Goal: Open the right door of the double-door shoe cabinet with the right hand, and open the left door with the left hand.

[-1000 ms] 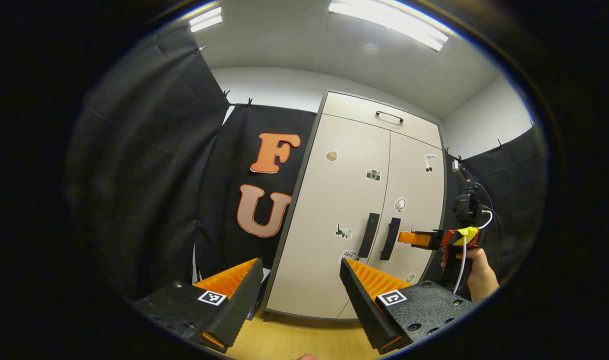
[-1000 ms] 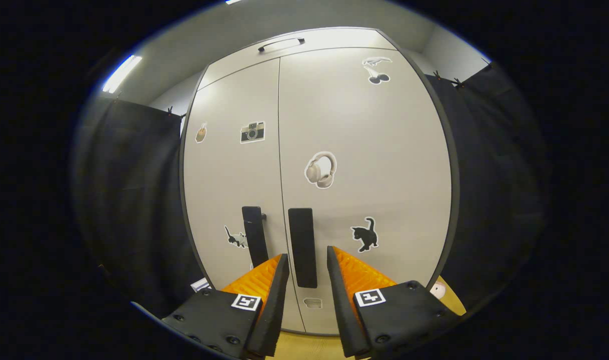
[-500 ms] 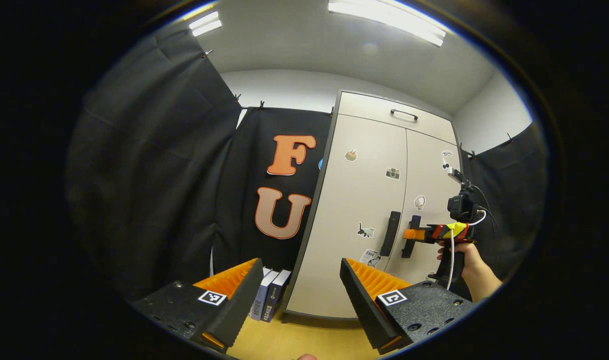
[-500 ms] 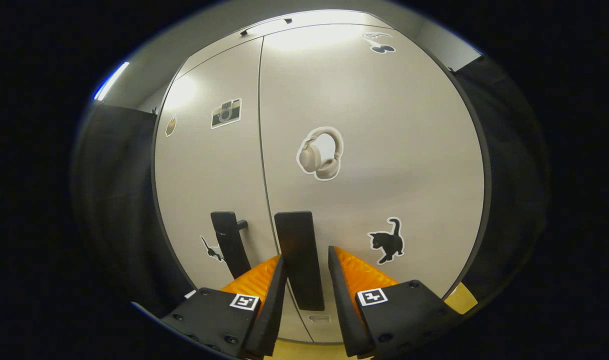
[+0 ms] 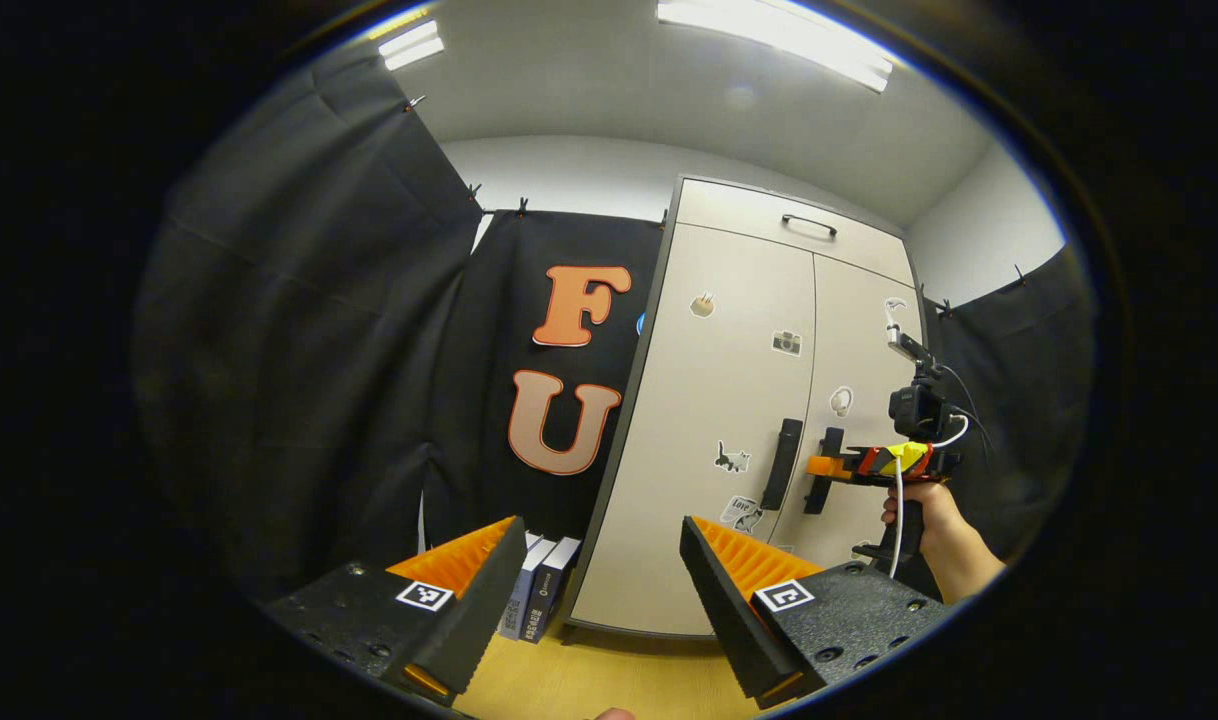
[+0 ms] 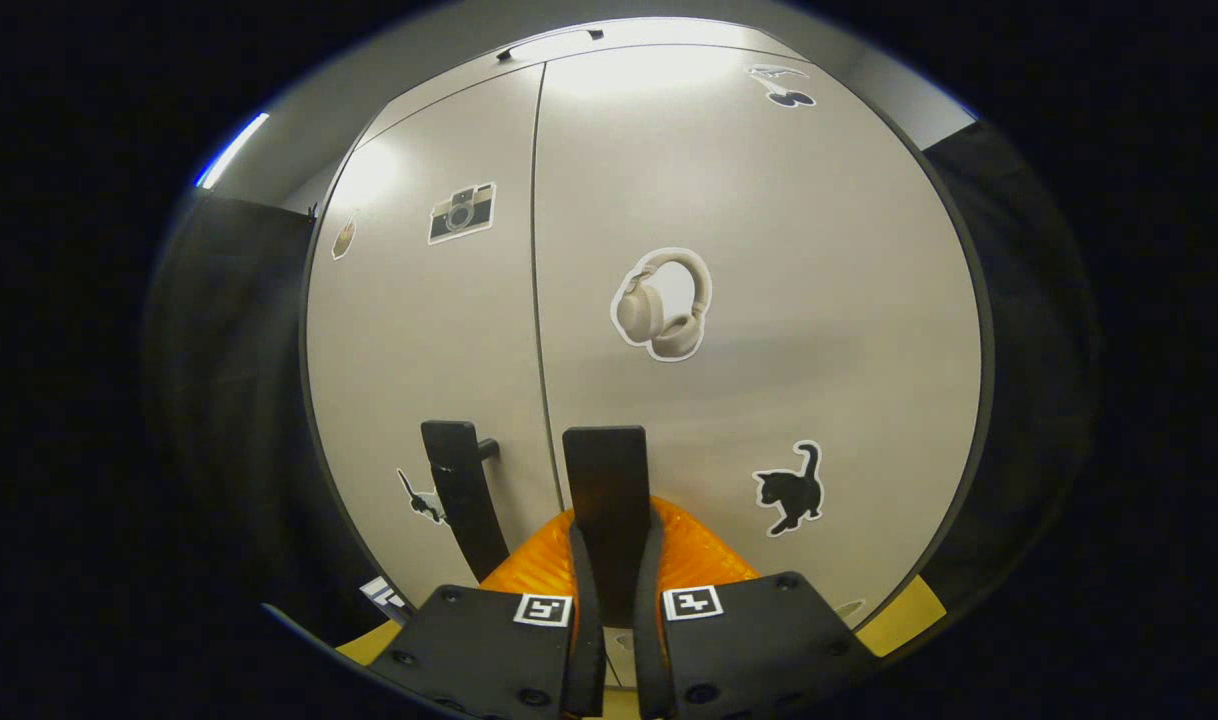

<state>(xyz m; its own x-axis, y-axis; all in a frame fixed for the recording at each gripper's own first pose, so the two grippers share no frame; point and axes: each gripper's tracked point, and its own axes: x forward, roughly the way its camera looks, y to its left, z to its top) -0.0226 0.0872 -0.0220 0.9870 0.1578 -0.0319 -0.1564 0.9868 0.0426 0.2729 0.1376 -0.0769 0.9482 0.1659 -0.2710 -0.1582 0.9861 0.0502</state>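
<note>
Pale double-door shoe cabinet [image 6: 769, 300] stands closed, black handles [image 6: 609, 500] flanking its centre seam.

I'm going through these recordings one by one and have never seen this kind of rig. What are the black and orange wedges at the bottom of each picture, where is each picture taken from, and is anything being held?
No robot here: a person carries a hand-held gripper in each hand, and each has a fisheye camera looking along its two jaws, the wedges you see.

In the left gripper view, the left gripper stands back with its jaws wide apart, holding nothing. It faces the pale shoe cabinet, both doors shut, with some books on the floor beside it. Farther off you see the person's hand holding the right gripper at the doors' handles.

In the right gripper view, the right gripper's jaws are closed on the right door handle. The left door handle is untouched.
</note>
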